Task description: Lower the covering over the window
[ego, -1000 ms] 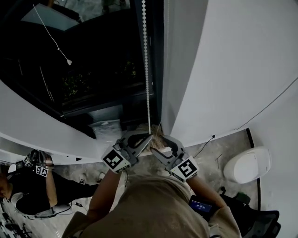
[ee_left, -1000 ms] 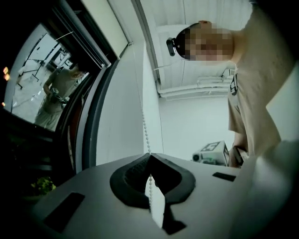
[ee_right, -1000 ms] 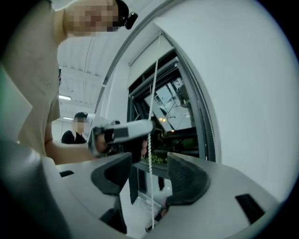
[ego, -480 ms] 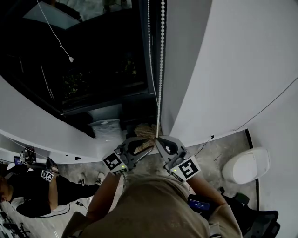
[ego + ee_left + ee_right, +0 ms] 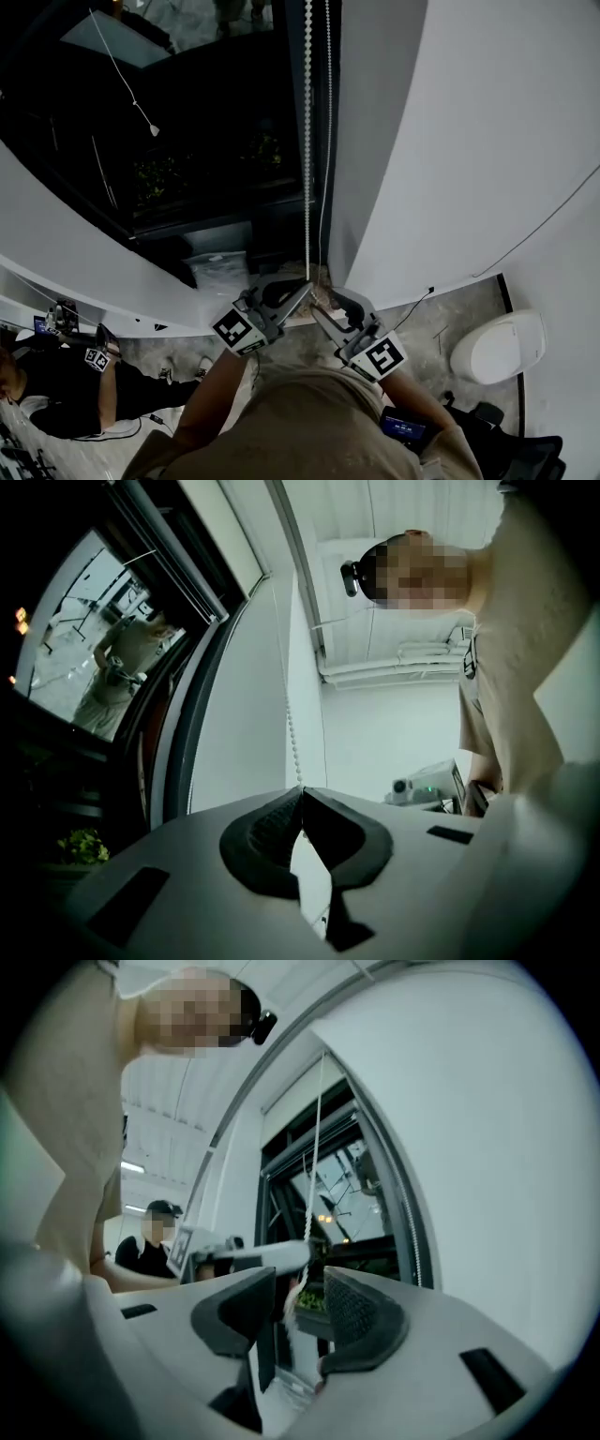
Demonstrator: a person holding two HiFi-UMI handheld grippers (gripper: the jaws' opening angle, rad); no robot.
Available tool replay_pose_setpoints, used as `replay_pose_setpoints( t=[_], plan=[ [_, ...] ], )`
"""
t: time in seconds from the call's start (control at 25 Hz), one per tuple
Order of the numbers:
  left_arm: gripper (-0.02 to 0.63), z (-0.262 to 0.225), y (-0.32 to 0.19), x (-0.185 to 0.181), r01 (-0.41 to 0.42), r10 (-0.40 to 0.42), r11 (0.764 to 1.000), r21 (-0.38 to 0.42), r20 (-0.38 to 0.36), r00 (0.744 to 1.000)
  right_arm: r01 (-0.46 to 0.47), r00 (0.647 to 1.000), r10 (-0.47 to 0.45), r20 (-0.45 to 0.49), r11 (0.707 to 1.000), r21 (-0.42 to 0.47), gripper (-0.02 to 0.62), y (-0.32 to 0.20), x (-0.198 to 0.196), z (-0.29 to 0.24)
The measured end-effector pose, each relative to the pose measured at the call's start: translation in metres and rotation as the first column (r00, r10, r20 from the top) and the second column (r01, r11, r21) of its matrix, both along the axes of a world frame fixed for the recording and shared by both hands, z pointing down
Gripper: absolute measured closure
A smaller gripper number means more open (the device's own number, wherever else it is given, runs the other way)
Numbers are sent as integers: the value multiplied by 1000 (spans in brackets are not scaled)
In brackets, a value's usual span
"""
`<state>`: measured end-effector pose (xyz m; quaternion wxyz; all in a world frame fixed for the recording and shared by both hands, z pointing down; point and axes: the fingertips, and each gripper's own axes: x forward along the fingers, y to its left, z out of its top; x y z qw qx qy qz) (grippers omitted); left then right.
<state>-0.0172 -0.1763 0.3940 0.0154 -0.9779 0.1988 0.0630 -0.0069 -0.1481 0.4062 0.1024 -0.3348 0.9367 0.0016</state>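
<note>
Pinching the bead chain between the fingers of the left gripper, both pads pressed flat together, beads running straight down into the seam. Holding that gripper close to level, nose toward the right edge of the window, marker cube turned up to the head camera. Reaching forward on a bare left forearm, elbow drawn in beside the beige-clad torso.

Spread wide on the right gripper, and only just opening: fingers with the second strand of the same loop hanging loose in the gap, pressed by neither pad. Angled inward from the right, just beside the left gripper and a little nearer the body in the head view, tips almost meeting at the chain. Tilted slightly upward too, with its own marker cube face-up, on a right forearm bent out from the body.

Found down the right side of the dark window, just beside the white wall: both strands, dropping from above to the grippers near the foot of the frame. Bare black glass to the left of them; covering itself not to be made out in any view. At lower left, a second person in black.
</note>
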Motion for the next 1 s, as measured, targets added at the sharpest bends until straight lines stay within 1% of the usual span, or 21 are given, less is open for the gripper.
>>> replay_pose_setpoints(
  t=[0.08, 0.12, 0.2, 0.24, 0.28, 0.32, 0.36, 0.4, 0.52, 0.6, 0.64, 0.68, 0.72, 0.8, 0.84, 0.92, 0.96, 1.0],
  plan=[
    [586, 13, 6, 3, -15, 15, 1000, -7, 37, 999, -34, 999, 34, 35, 999, 17, 451, -5, 10, -18],
    [588, 23, 11, 7, -31, 32, 999, -16, 64, 997, -40, 999, 40, 29, 999, 27, 451, -6, 11, -23],
    [588, 47, 24, 15, -60, 66, 997, -54, 116, 991, -46, 999, 47, -13, 998, 44, 454, -8, 10, -27],
    [588, 59, 30, 18, -67, 77, 995, -76, 131, 988, -49, 998, 51, -46, 998, 48, 476, -8, 9, -25],
    [588, 70, 34, 18, -69, 81, 994, -90, 137, 987, -50, 995, 54, -82, 997, 51, 519, -8, 7, -23],
    [588, 79, 36, 16, -67, 80, 993, -97, 136, 987, -51, 992, 57, -114, 997, 53, 540, -9, 5, -19],
    [588, 84, 38, 14, -64, 77, 993, -100, 132, 988, -50, 989, 57, -135, 997, 56, 545, -9, 3, -16],
    [588, 86, 39, 12, -62, 75, 993, -103, 129, 989, -47, 989, 54, -140, 997, 55, 559, -10, 2, -14],
    [589, 89, 41, 10, -65, 82, 990, -123, 132, 988, -16, 995, 21, -93, 998, 57, 560, -6, -1, -21],
    [589, 88, 38, 11, -62, 79, 988, -140, 120, 990, 14, 998, -10, -64, 998, 61, 560, -2, -3, -27],
    [589, 87, 37, 11, -61, 77, 988, -145, 115, 990, 28, 998, -25, -65, 998, 58, 546, -1, -5, -28],
    [589, 88, 36, 13, -65, 82, 987, -146, 115, 990, 40, 997, -36, -74, 998, 54, 517, -1, -8, -26],
    [589, 89, 37, 16, -76, 94, 987, -144, 117, 989, 44, 995, -39, -88, 998, 53, 506, -2, -10, -23],
    [589, 88, 43, 24, -106, 123, 985, -135, 118, 985, 12, 993, -5, -121, 998, 59, 506, -6, -10, -17],
    [589, 86, 46, 29, -115, 131, 984, -133, 119, 984, -15, 991, 23, -130, 998, 60, 552, -8, -9, -15],
    [588, 85, 49, 32, -106, 123, 986, -130, 127, 984, -49, 990, 54, -127, 998, 40, 581, -11, -5, -13],
    [588, 83, 48, 30, -93, 108, 988, -125, 117, 987, -59, 991, 62, -123, 998, 30, 584, -12, -3, -12],
    [588, 77, 45, 25, -81, 91, 989, -120, 81, 993, -69, 990, 72, -125, 997, 24, 586, -14, 0, -9]
  ],
)
